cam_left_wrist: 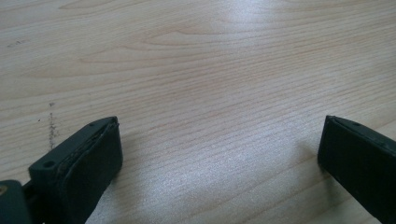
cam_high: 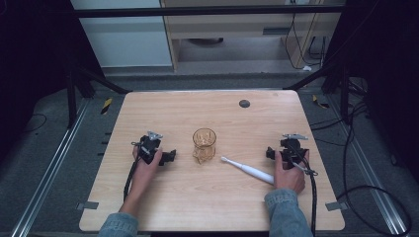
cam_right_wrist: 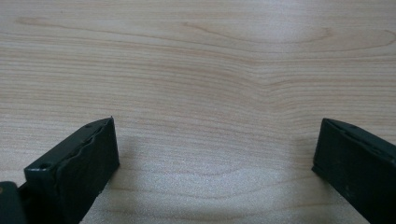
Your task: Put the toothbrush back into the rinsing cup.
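An amber glass cup (cam_high: 204, 143) stands upright near the middle of the wooden table (cam_high: 207, 202). A white electric toothbrush (cam_high: 247, 169) lies flat to its right, head toward the cup. My left gripper (cam_high: 157, 150) rests on the table left of the cup, held in a hand. In the left gripper view its gripper (cam_left_wrist: 219, 140) is open over bare wood. My right gripper (cam_high: 289, 148) sits right of the toothbrush, its hand close to the handle end. The right gripper (cam_right_wrist: 215, 140) is open too, jaws wide apart with nothing between them.
A small dark round disc (cam_high: 244, 103) sits in the table's far right part. Black frame struts (cam_high: 94, 79) and cables (cam_high: 365, 192) flank the table on the floor. Metal brackets (cam_high: 87, 205) mark the near corners.
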Demonstrator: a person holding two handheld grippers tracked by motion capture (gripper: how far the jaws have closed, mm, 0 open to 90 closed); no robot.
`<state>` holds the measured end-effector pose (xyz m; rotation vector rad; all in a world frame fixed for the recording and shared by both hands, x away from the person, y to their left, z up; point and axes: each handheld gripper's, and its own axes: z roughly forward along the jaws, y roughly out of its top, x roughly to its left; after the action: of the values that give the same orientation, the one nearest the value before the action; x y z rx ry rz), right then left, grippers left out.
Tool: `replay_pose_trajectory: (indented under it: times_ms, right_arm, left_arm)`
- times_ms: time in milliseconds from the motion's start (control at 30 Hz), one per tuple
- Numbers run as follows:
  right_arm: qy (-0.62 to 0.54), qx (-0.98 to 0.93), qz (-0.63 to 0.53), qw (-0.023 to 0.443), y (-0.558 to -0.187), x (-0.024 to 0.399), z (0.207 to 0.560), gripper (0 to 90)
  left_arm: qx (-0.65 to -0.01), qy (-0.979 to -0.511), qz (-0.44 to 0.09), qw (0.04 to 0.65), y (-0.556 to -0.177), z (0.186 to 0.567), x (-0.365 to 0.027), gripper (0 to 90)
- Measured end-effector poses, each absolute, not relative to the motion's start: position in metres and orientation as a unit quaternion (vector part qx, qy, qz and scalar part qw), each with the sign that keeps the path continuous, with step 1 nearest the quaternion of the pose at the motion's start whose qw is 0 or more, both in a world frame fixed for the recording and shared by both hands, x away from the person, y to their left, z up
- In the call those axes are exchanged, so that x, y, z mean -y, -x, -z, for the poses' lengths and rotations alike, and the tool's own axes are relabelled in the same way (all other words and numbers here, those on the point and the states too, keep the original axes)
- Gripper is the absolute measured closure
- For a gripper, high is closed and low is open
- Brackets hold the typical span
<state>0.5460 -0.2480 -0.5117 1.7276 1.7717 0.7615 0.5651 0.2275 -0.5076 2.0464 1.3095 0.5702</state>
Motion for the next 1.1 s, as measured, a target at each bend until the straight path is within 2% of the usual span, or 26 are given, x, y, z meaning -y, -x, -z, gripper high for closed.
replay_pose_trajectory:
  times_ms: [1100]
  right_arm:
    - [-0.619, -0.68, -0.294, 0.26, -0.537, 0.263, 0.512, 0.6]
  left_arm:
    - [-0.498, -0.777, -0.217, 0.318, -0.565, 0.508, -0.227, 0.0]
